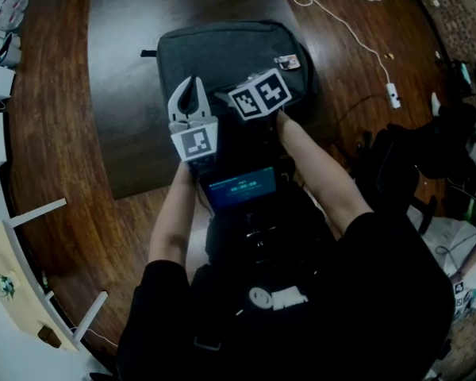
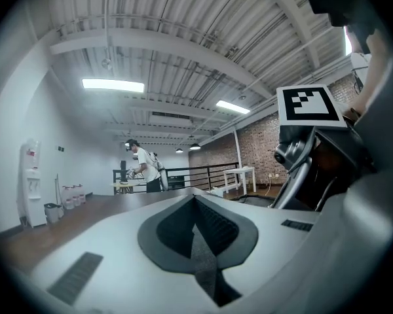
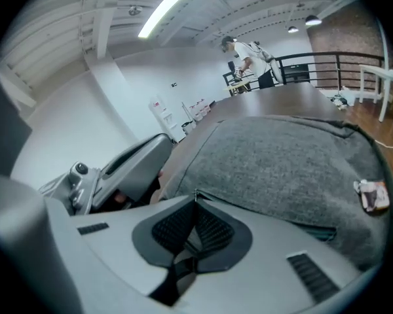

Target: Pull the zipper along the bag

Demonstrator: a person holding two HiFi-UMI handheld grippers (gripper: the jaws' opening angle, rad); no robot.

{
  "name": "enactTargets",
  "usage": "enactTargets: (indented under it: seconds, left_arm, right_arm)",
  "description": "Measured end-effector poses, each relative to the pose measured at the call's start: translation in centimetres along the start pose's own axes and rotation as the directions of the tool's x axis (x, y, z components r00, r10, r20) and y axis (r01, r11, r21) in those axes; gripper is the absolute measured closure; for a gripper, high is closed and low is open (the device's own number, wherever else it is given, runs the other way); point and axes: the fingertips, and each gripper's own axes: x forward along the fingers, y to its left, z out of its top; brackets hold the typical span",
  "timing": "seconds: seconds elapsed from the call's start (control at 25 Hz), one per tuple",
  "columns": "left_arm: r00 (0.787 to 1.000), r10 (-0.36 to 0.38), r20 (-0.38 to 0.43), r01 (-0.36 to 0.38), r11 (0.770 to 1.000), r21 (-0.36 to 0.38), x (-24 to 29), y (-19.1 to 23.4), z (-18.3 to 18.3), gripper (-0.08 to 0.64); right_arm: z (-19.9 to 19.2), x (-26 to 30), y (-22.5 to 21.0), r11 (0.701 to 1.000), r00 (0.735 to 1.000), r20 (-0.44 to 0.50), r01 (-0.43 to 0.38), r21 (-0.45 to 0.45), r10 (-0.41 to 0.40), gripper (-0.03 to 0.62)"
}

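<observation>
The dark grey fabric bag [image 1: 230, 54] is lying flat on the dark brown wooden table [image 1: 55, 133], directly ahead of the person.

The right gripper [image 1: 220, 96] is resting at the bag's near edge. In the right gripper view its fingers are pressing together on a small pale zipper tab [image 3: 195, 192] at the zipper line.

The left gripper [image 1: 193, 86] is pointing up and clear of the bag. Its fingers are meeting tip to tip, gripping nothing.
</observation>
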Motion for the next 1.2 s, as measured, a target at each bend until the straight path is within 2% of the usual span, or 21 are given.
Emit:
enactTargets:
  seconds: [0.28,0.48,0.68,0.88,1.2]
  left_arm:
    - [1.000,0.004,-0.025,-0.004,1.000,0.001,-0.9,0.0,-1.0,0.557]
    - [0.999,-0.003,-0.051,0.002,1.000,-0.007,-1.2,-0.5,-2.0,0.557]
    - [0.998,-0.004,-0.057,0.003,1.000,-0.017,-1.2,-0.7,-2.3,0.557]
    - [0.999,0.001,-0.053,-0.002,1.000,-0.013,-1.1,-0.7,-2.0,0.557]
    - [0.999,-0.003,-0.055,0.002,1.000,-0.017,-0.8,-0.5,-2.3,0.557]
  right_arm:
    - [1.2,-0.6,0.0,0.999,0.998,0.053,-0.020,0.033,0.019,0.575]
    - [1.4,-0.1,-0.3,1.000,0.999,0.049,-0.023,0.021,0.022,0.575]
    - [1.6,0.6,-0.1,0.999,0.998,0.068,-0.012,-0.036,0.014,0.563]
    - [0.1,2.2,-0.2,0.988,0.999,-0.005,0.042,-0.152,-0.043,0.561]
    - [0.4,1.5,-0.5,0.997,0.999,0.025,0.022,-0.079,-0.020,0.569]
